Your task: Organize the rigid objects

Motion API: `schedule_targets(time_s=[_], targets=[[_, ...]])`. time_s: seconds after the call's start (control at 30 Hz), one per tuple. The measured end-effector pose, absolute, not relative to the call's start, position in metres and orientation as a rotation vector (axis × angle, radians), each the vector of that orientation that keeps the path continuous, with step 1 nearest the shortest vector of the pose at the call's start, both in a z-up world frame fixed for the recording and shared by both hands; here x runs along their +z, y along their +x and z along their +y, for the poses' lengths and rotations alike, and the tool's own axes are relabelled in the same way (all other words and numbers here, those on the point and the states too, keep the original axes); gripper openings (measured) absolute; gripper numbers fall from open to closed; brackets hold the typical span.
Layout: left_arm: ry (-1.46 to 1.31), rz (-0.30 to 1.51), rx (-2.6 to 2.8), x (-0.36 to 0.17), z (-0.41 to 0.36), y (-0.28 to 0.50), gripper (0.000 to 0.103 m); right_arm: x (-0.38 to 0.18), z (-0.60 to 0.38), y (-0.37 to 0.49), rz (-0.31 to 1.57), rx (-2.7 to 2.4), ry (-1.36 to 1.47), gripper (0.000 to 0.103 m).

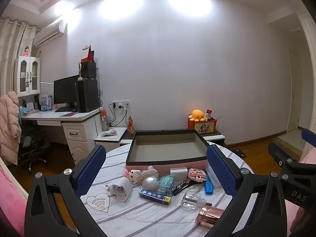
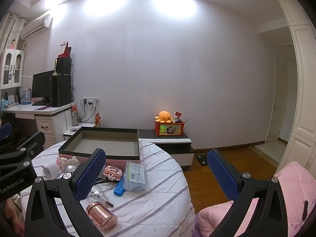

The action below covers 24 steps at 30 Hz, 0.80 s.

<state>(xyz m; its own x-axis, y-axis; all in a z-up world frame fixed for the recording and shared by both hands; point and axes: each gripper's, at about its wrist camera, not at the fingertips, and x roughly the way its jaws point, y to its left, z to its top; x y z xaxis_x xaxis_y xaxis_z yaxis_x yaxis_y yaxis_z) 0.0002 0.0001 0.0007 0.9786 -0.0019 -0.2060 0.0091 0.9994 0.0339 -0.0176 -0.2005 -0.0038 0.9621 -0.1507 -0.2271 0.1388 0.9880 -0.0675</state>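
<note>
A shallow box [image 1: 167, 152] with a black rim and pink sides stands open and empty at the back of the round table [image 1: 138, 213]; it also shows in the right wrist view [image 2: 102, 144]. In front of it lie small items: a white plug adapter [image 1: 120, 190], a silver ball [image 1: 150, 183], a teal tape dispenser [image 1: 166, 183], a blue pack [image 1: 155, 196], a clear bottle [image 1: 192, 199], a rose-gold cylinder [image 2: 101, 215], a clear case [image 2: 136, 175]. My left gripper [image 1: 156, 165] is open above them. My right gripper [image 2: 156, 169] is open over the table's right edge.
A desk [image 1: 59, 116] with monitor and computer stands at the left with a chair. A low cabinet [image 2: 167, 138] carries a toy crate with an orange plush octopus [image 2: 165, 116]. Pink bedding [image 2: 286, 189] lies at the right. Wooden floor lies beyond.
</note>
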Motion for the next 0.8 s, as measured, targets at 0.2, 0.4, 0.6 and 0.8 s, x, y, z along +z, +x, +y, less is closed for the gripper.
schedule_targets(time_s=[0.2, 0.4, 0.6, 0.8], targets=[[0.037, 0.174, 0.003, 0.000, 0.000, -0.007, 0.103, -0.003, -0.201, -0.019, 0.232, -0.144, -0.051, 0.103], [0.056, 0.174, 0.021, 0.007, 0.000, -0.012, 0.103, 0.003, -0.197, -0.020, 0.239, -0.141, -0.057, 0.103], [0.053, 0.174, 0.020, 0.008, 0.001, -0.015, 0.103, -0.001, -0.203, -0.022, 0.236, -0.128, -0.040, 0.103], [0.052, 0.176, 0.016, 0.009, 0.003, -0.017, 0.103, -0.002, -0.203, -0.022, 0.239, -0.125, -0.040, 0.103]])
